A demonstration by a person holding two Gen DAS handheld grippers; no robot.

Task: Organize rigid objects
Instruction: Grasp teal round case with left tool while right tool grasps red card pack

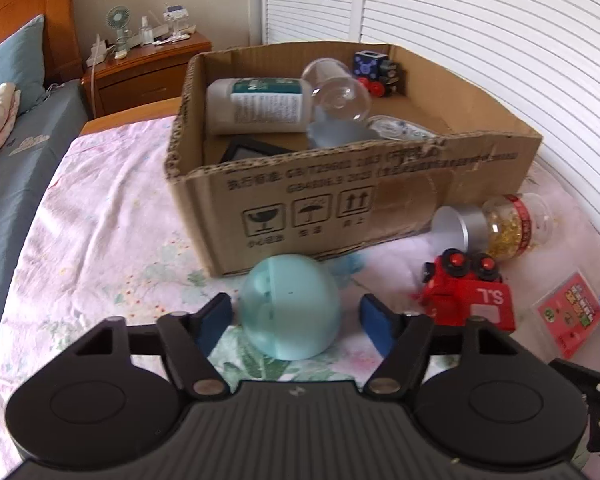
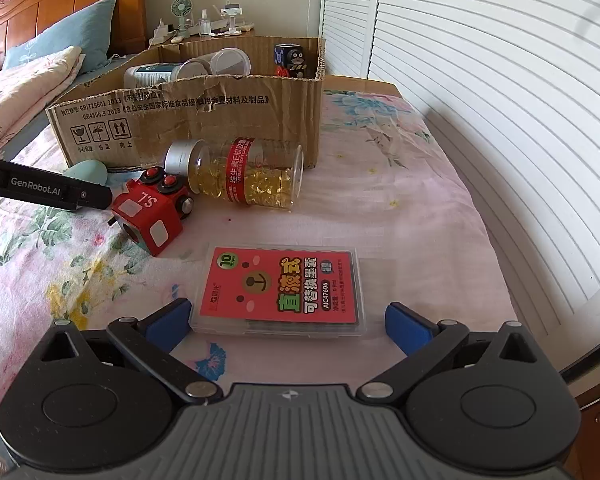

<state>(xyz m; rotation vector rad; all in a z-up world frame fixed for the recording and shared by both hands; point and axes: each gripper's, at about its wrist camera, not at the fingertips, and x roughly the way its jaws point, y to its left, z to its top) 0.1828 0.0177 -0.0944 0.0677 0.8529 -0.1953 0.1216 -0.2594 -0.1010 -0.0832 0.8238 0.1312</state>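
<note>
Both tools wide open, the left tool (image 1: 294, 318) straddles the teal egg (image 1: 291, 306), right tool (image 2: 288, 318) the refill case (image 2: 280, 292); closing comes next, I reckon.

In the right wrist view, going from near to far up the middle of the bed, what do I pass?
Right tongs, open → pink refill case → capsule bottle lying on its side → cardboard box → nightstand with the small fan.
</note>
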